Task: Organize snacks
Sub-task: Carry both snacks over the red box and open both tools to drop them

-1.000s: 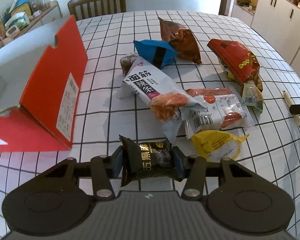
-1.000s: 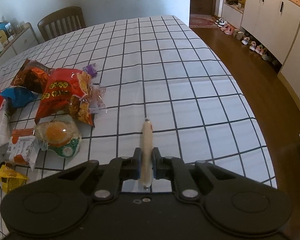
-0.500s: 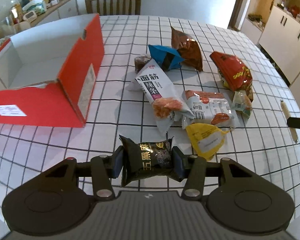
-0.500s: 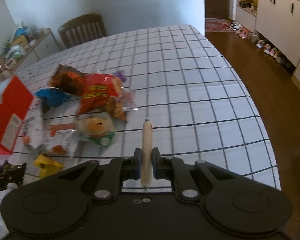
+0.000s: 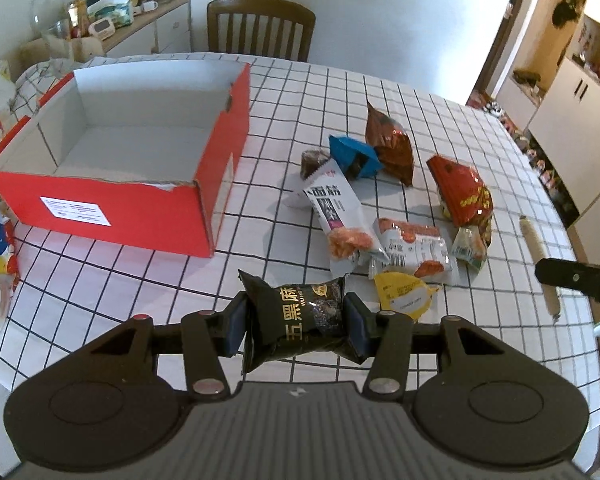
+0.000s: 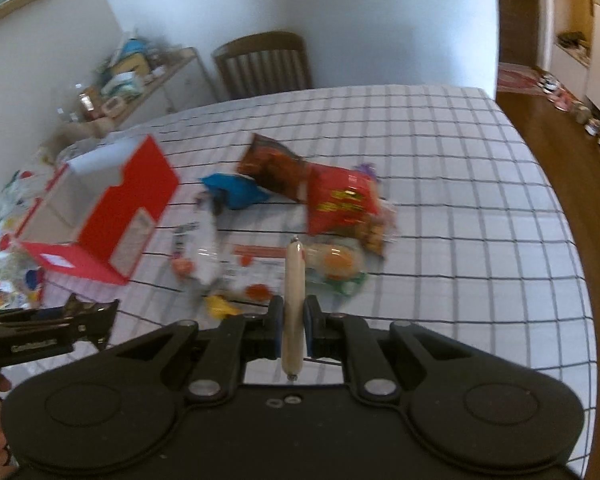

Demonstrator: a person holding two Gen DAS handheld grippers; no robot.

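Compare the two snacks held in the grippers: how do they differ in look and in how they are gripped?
The black packet is a wide, crinkled pouch with gold lettering; the sausage stick is thin, smooth and pale.
The left gripper holds the black packet across its width, jaws partly apart; the right gripper is nearly closed on the sausage stick, which points forward.
Both are lifted off the table.
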